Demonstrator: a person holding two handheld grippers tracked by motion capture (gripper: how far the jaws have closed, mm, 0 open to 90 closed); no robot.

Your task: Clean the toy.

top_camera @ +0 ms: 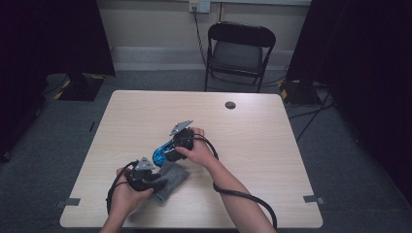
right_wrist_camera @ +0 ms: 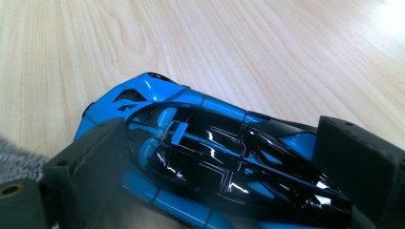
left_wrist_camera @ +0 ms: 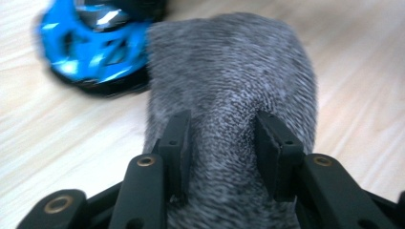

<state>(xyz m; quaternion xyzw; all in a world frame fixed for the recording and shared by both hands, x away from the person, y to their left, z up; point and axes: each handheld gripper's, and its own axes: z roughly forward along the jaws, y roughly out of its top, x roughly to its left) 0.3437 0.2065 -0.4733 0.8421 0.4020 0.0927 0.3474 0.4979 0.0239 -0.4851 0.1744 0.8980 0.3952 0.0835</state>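
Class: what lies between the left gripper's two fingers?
The grey cloth, bunched between the left gripper's fingers, as the left gripper view shows.

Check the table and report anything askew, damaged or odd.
Nothing stands out. The blue toy car looks intact between the right gripper jaws, and the grey cloth lies flat on the table beside it, under the left gripper.

Hidden, cropped and blurred parts

Blurred in the left gripper view: toy car [left_wrist_camera: 93, 47], cut by the top edge. Near end of the grey cloth [left_wrist_camera: 229, 95] cropped at the bottom edge there. Car's rear cut off by the bottom edge in the right gripper view, flanks covered by the black pads. Too small in the high view: dark round spot [top_camera: 230, 105] on the table [top_camera: 272, 160].
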